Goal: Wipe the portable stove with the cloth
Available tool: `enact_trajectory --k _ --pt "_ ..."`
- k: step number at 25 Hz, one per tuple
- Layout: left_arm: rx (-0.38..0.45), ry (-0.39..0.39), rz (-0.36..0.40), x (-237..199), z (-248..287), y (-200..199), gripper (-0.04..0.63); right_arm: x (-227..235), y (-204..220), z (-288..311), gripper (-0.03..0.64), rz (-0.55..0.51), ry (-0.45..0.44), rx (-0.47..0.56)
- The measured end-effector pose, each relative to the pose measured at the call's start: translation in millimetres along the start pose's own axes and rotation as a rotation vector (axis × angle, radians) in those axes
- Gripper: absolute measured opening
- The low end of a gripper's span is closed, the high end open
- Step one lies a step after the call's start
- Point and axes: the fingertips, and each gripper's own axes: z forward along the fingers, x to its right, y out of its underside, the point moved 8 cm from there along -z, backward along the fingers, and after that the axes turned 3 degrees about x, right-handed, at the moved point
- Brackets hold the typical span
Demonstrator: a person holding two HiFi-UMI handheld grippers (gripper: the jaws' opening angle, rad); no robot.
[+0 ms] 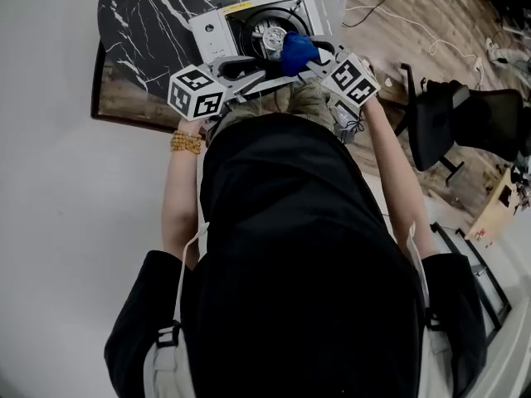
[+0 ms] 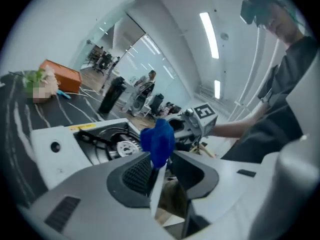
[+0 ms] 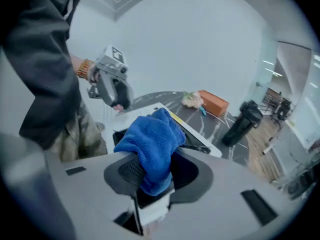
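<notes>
The white portable stove (image 1: 217,25) stands on the black marble table, its round burner exposed. A bunched blue cloth (image 1: 297,52) hangs just above the stove's near edge, between my two grippers. My right gripper (image 1: 312,57) is shut on the cloth (image 3: 152,144), which fills the gap between its pads and bulges out over them. My left gripper (image 1: 267,67) faces it from the left. Its jaws (image 2: 159,171) stand apart, with only the cloth's thin lower end (image 2: 158,143) hanging between them, and the pads do not press on it. The stove (image 2: 47,136) lies below and beyond.
The marble table (image 1: 141,23) ends close to my body. An orange box (image 3: 214,103) and a small bunch of flowers (image 3: 191,100) sit at its far side. A black office chair (image 1: 448,114) stands on the wooden floor to the right, with loose cables beyond it.
</notes>
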Motion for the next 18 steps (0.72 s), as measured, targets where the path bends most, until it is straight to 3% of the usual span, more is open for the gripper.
enact_trajectory --k 4,7,10,12,18 --pt "-0.070 -0.365 -0.028 -41 -36 17 0.121 70 21 7 0.110 0.019 0.113 -0.182" --pt "-0.119 -0.541 -0.059 -61 -55 29 0.124 98 16 30 0.112 -0.004 0.090 -0.249" --pt "-0.217 -0.626 -0.066 -73 -56 45 0.138 105 14 60 0.110 0.032 0.028 -0.318" --pt "-0.254 -0.671 -0.068 -78 -53 54 0.189 103 15 73 0.110 0.089 0.010 -0.346" --pt "-0.222 -0.658 -0.149 -87 -53 57 0.247 92 19 72 0.095 0.108 0.007 -0.371"
